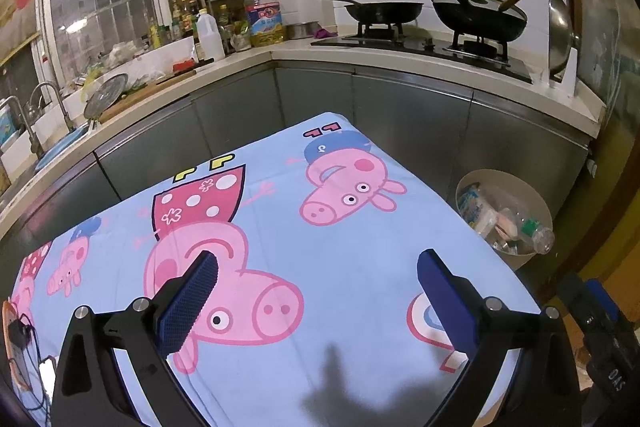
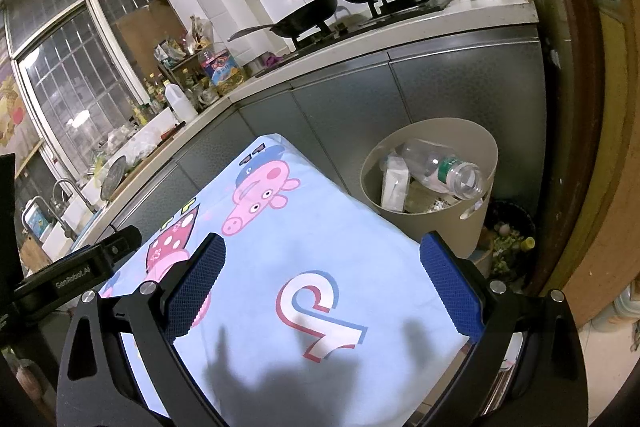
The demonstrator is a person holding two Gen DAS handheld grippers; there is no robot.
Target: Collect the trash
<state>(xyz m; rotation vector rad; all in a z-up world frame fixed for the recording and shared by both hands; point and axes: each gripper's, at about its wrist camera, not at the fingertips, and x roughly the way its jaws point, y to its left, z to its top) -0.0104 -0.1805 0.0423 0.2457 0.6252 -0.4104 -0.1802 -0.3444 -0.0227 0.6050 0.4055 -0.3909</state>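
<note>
A beige trash bin (image 2: pixel 476 227) stands on the floor beside the table's right edge; it also shows in the left wrist view (image 1: pixel 466 183). Inside lie a clear plastic bottle (image 2: pixel 444 169) with a green label, a white packet (image 2: pixel 394 185) and other scraps. The bottle also shows in the left wrist view (image 1: pixel 532 231). My left gripper (image 1: pixel 318 283) is open and empty above the blue cartoon-pig tablecloth (image 1: pixel 340 267). My right gripper (image 2: pixel 322 267) is open and empty above the same cloth (image 2: pixel 320 243), near the bin. No loose trash shows on the cloth.
A kitchen counter (image 1: pixel 360 61) runs behind the table, with two black pans (image 1: pixel 384 11) on a stove, bottles (image 1: pixel 208 31) and a sink (image 1: pixel 36 147). A dark bucket with scraps (image 2: pixel 512 239) sits behind the bin. Cables (image 1: pixel 24 347) lie at the table's left edge.
</note>
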